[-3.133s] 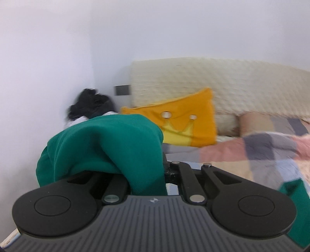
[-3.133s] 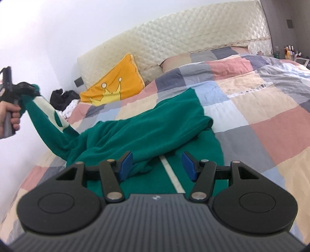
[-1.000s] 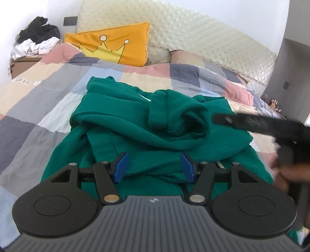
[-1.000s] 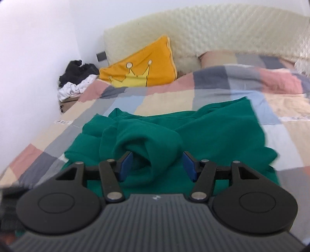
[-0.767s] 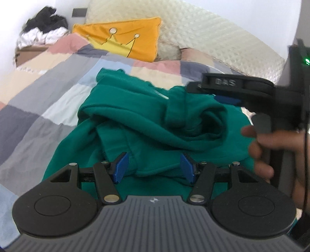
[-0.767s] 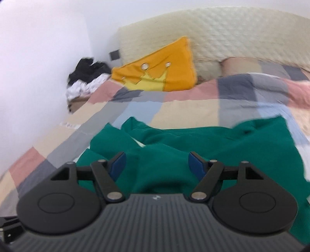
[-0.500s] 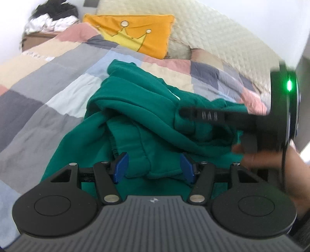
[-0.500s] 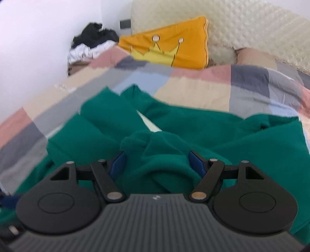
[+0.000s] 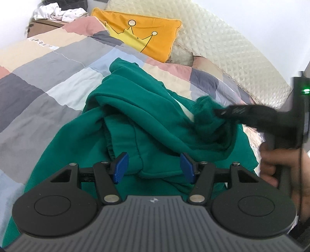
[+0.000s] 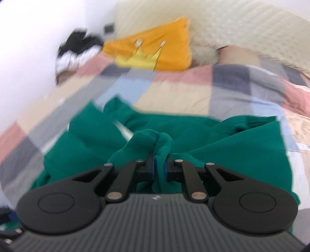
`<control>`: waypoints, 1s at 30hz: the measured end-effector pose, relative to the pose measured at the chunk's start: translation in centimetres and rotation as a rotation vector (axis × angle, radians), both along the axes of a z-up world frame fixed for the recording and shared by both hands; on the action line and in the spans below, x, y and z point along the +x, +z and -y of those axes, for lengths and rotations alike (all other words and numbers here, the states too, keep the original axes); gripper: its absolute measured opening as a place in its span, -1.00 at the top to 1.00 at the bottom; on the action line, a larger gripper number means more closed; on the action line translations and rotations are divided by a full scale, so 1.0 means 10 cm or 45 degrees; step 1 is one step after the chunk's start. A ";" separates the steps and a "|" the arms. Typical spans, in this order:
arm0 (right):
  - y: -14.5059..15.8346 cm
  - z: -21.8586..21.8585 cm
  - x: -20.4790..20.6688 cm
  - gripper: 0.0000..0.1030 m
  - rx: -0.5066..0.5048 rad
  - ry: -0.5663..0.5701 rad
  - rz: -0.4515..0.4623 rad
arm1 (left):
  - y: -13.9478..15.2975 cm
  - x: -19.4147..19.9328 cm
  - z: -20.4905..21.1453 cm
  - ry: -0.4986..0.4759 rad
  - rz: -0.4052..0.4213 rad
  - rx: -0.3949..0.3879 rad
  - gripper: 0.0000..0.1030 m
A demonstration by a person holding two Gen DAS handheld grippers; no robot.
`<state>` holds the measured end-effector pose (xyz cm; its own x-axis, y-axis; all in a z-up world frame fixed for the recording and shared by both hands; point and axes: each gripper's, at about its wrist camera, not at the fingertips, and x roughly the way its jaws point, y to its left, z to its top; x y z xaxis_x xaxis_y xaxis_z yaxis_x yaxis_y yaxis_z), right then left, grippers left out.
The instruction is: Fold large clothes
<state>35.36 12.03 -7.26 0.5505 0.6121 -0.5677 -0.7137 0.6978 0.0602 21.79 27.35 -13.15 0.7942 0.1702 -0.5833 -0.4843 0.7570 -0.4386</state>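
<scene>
Left wrist view: the left gripper (image 9: pixel 153 167) hovers low over a crumpled green garment (image 9: pixel 135 124) that lies on a patchwork quilt (image 9: pixel 48 64) of grey, pink, beige and pale blue squares. Its blue pads (image 9: pixel 120 167) stand apart, with a thick fold of the green cloth lying between them but not pinched. At the right edge a person's hand (image 9: pixel 275 164) grips the handle of the right gripper (image 9: pixel 218 112), whose dark fingers bite into a bunched lump of the garment and hold it raised above the rest. An orange cushion (image 9: pixel 147 36) with a yellow crown leans against a quilted cream headboard (image 9: pixel 222 44). White and dark clothes (image 9: pixel 60 11) are piled in the far left corner.

Right wrist view, blurred: the right gripper has its jaws drawn together and clamped on a twisted ridge of the green garment, which bulges up just ahead of the fingertips. The rest of the garment spreads left and right across the quilt. The orange cushion and headboard lie beyond.
</scene>
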 end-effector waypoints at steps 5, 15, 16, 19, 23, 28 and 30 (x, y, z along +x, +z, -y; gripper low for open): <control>0.18 0.51 0.02 0.77 0.235 -0.204 0.039 | 0.02 -0.01 0.02 0.006 0.018 -0.008 -0.25; -0.38 1.38 0.02 0.80 0.472 -0.647 -0.204 | 0.01 0.02 0.03 -0.005 0.010 -0.028 -0.25; -0.49 1.45 0.01 0.80 0.481 -0.671 -0.262 | 0.01 0.03 0.03 -0.008 0.008 -0.029 -0.25; -0.73 1.60 -0.02 0.80 0.473 -0.714 -0.395 | 0.00 0.04 0.04 -0.017 0.004 -0.028 -0.25; -0.84 1.79 -0.07 0.76 0.464 -0.757 -0.477 | -0.01 0.04 0.04 -0.020 0.000 -0.028 -0.25; -0.80 2.04 -0.07 -0.19 0.571 -0.778 -0.577 | -0.01 0.05 0.04 -0.019 -0.003 -0.026 -0.25; -0.71 2.10 -0.11 -0.20 0.610 -0.775 -0.540 | -0.02 0.04 0.05 -0.019 -0.007 -0.026 -0.25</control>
